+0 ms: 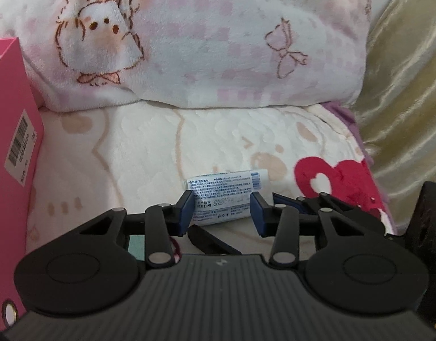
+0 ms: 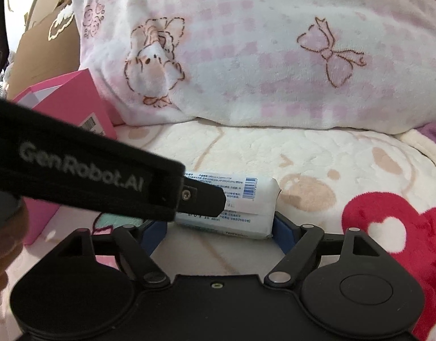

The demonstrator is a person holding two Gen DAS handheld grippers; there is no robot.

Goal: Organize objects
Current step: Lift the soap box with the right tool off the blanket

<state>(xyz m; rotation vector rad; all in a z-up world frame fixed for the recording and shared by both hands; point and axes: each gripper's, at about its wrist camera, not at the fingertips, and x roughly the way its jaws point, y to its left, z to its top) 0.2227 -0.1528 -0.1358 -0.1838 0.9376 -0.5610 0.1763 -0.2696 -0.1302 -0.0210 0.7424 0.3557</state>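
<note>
On the cream plush blanket with beige bear prints and a red heart [image 1: 150, 153], whose far edge meets a white-and-pink checked fleece pillow [image 1: 218, 42] and whose left edge carries a tall pink cardboard box [image 1: 13, 142], I see the small white plastic wipes packet with blue print [image 2: 246, 199] lying flat near the blanket's near edge, long axis across both views. My right gripper [image 2: 218, 230] stands wide, blue pads flanking the packet's ends without pressing. My left gripper [image 1: 222, 209] is narrower, apparently empty, with the packet just beyond its pads, so I judge the right nearer.
</note>
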